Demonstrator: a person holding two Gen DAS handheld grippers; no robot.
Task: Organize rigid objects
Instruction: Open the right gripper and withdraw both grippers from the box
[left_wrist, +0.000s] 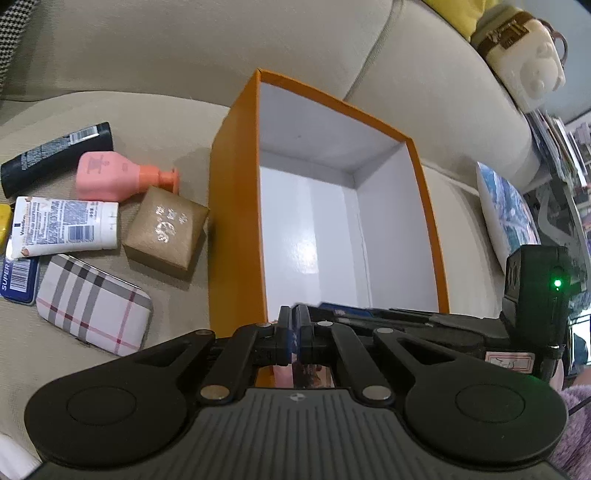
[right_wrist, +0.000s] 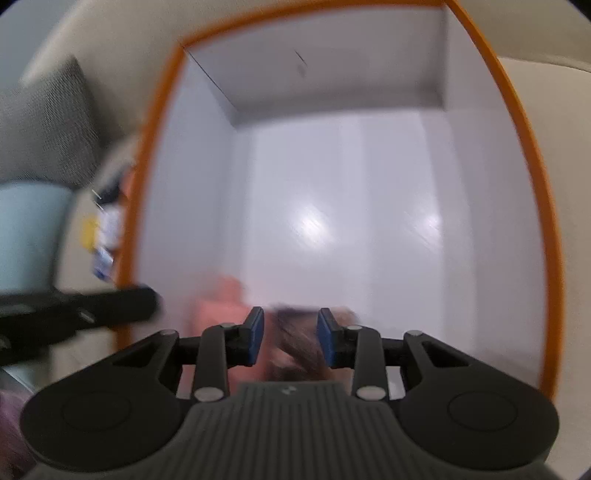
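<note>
While the clutter lies in a loose heap on the beige woven sofa cushion (left_wrist: 177, 110), the far left of the left wrist view shows a black plastic tube (left_wrist: 55, 153) with a barcode, lying flat beside a matte pink bottle (left_wrist: 110, 177) with a coral pump neck. Just below them rests a white Vaseline tube (left_wrist: 62, 225) covered in small print, and under that a rounded hard case in a pale tartan check (left_wrist: 94, 304), with a blue barcode-labelled item (left_wrist: 16, 277) at its left. Next rightward sits a small square box in brushed gold-brown paper (left_wrist: 166, 230) with a silver glitter motif, close beside the outer wall of the orange cardboard box (left_wrist: 232, 221). That box stands upright on the cushion, open-topped, with smooth orange outside faces and a glossy white lining that catches the light. At its near edge the left hand-held gripper (left_wrist: 294, 332) has its blue pads drawn fully together, seemingly pinching the box's near rim, though the contact itself is hidden. To the right lies a flat printed cushion (left_wrist: 506, 210), and a cream plush toy (left_wrist: 524, 62) perches on the sofa arm. From the right wrist view, heavily blurred, the right hand-held gripper (right_wrist: 290, 336) hangs over the box interior with its pads apart; pinkish and dark shapes lie below them at the near end of the box, too smeared to identify.
</note>
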